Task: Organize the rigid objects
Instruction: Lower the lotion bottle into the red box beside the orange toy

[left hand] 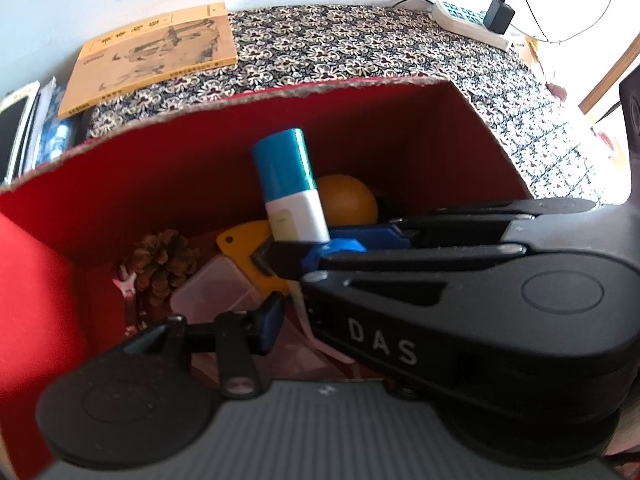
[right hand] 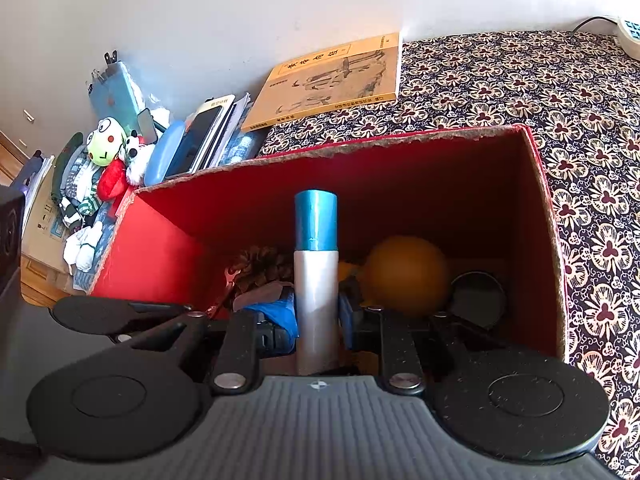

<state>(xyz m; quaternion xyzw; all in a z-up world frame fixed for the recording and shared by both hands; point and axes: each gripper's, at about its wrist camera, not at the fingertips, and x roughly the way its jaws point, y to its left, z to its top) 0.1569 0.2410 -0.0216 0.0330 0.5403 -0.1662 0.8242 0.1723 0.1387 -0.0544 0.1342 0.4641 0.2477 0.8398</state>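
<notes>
The right gripper is clamped on a white tube with a teal cap, its blue pads pressed against the tube's lower white part on both sides, and the tube stands upright between them, cap uppermost, just inside the near edge of the red box. In the left wrist view that same gripper comes in from the right, and the tube leans slightly left in its grasp. The left gripper's own state cannot be told from its view (only one blue-padded finger shows clearly, low in the box, holding nothing that can be seen). Below and behind the tube, on the box floor, lie a clear plastic container, a yellow flat piece, a pine cone, a metal wrench by the left wall, an orange ball and a round dark-rimmed lid or mirror towards the right wall. Beyond the box, the floral tablecloth carries a yellow book by the white wall, with a frog plush toy among clutter to the left and a power strip with a black adapter at the far right.
</notes>
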